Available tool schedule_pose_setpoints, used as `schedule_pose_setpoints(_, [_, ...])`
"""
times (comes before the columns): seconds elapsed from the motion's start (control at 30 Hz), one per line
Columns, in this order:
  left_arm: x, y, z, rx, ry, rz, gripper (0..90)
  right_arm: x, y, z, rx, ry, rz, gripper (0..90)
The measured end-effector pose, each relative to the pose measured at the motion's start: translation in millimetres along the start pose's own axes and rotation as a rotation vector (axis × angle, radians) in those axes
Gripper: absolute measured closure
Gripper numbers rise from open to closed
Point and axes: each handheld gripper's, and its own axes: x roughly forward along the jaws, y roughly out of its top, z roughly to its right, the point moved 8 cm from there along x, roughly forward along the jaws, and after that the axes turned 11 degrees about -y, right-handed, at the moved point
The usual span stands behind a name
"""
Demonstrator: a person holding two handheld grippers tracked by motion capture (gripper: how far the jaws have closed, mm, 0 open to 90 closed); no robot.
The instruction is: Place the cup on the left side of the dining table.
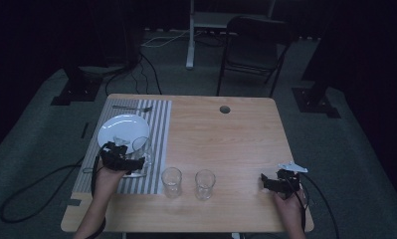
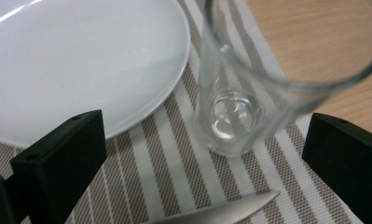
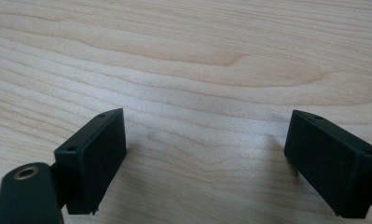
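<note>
- From the high view I see the whole pale wooden table with my two hands at its near edge; my left gripper view shows me the clear drinking glass up close, its thick base standing on the grey-and-white striped placemat just beside the round white plate.
- That close view also shows a silver knife tip lying on the placemat on the near side of the glass, which I can hardly make out from above.
- Only from above do I see the silver fork lying across the far end of the placemat, beyond the plate, and two more clear glasses standing on bare wood to the right of the placemat, well apart from the plate.
- My right gripper view shows plain wood grain between its black jaws.
- The room is dim: grey carpet, black cables trailing over the floor, a dark folding chair and stand bases beyond the table's far edge.
- My left gripper has its jaws spread wide, one on each side of the glass; neither pad touches it. From above, it sits over the placemat just near of the plate.
- My right gripper is spread wide too, holding nothing, over bare wood far to the right of the plate.
</note>
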Motion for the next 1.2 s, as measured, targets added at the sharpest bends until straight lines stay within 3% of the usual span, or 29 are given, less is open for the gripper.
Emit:
schedule_pose_setpoints(0.23, [-8.1,-19.8,-7.8,-0.031,-0.003,0.019,0.3,-0.1,0.0,0.0,0.0,0.0,-0.001,12.3])
schedule_pose_setpoints(0.5, [-14.7,-31.9,-13.8,-0.035,-0.009,0.039,0.3,-0.1,0.0,0.0,0.0,0.0,-0.001,12.3])
schedule_pose_setpoints(0.8, [-25.1,-53.3,-23.1,-0.033,0.03,0.051,0.3,-0.1,0.0,-0.1,0.001,0.0,-0.001,12.3])
schedule_pose_setpoints(1.2, [-24.6,-86.1,-37.8,-0.077,0.066,0.02,0.3,-0.1,0.0,-0.1,0.001,0.0,-0.001,12.3])
